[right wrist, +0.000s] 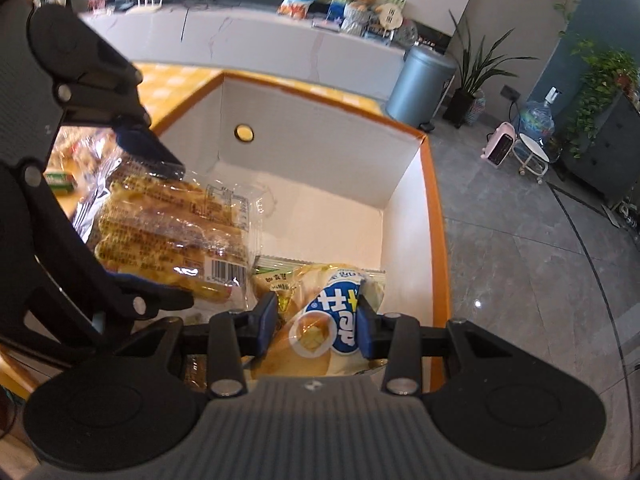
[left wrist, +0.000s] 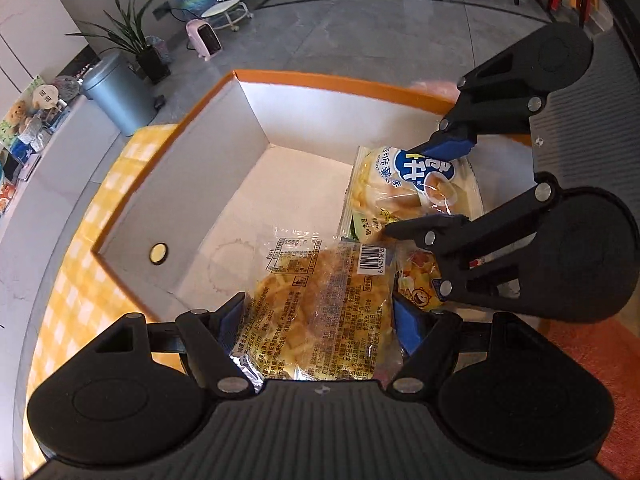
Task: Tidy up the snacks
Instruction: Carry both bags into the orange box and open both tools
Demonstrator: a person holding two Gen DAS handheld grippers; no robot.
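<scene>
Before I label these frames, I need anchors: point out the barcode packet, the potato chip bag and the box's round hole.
barcode packet (left wrist: 320,304): left wrist view, clear wrapper middle.
potato chip bag (right wrist: 332,320): right wrist view, blue logo.
round hole (right wrist: 244,133): right wrist view, hole's centre.

Grey tiled floor (left wrist: 360,20), potted plant (left wrist: 128,36)

We read "POTATO" in small letters under large white Korean characters on the blue oval logo of the pale chip bag (left wrist: 416,188). The clear pastry packet (left wrist: 320,304) carries a barcode label beginning "6 9425"; its other print is too small to read.
</scene>
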